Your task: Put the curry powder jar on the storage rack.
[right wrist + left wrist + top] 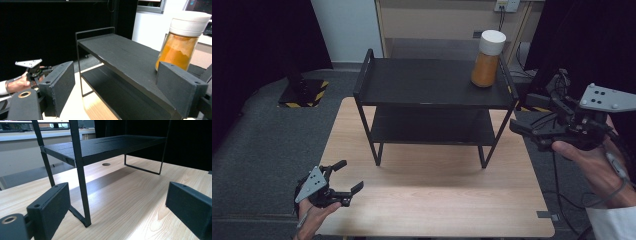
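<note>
Fingers (182, 90) of the right gripper (532, 132) stand apart with nothing between them, level and pointing left toward the right end of the black two-tier shelf (432, 82). In the right gripper view they frame the shelf's top board, and the jar of orange powder (183, 43) rises just past the right-hand finger, apart from it, not touched. Its white lid (191, 22) is up and its long axis upright, so the jar stands tall across the line of the fingers. In the high view the jar (487, 60) sits at the far right corner of the top board, close to the end rail, and lies up and to the far left of the right gripper. My judgement: the coming move turns on this gap, the gripper needing to travel farther and slightly higher to bracket the jar's body. Down at the near left of the counter (437, 200), the left gripper (347, 180) hovers with fingers spread and empty, well apart from the jar; the right hand (584, 157) is clearly nearer.
</note>
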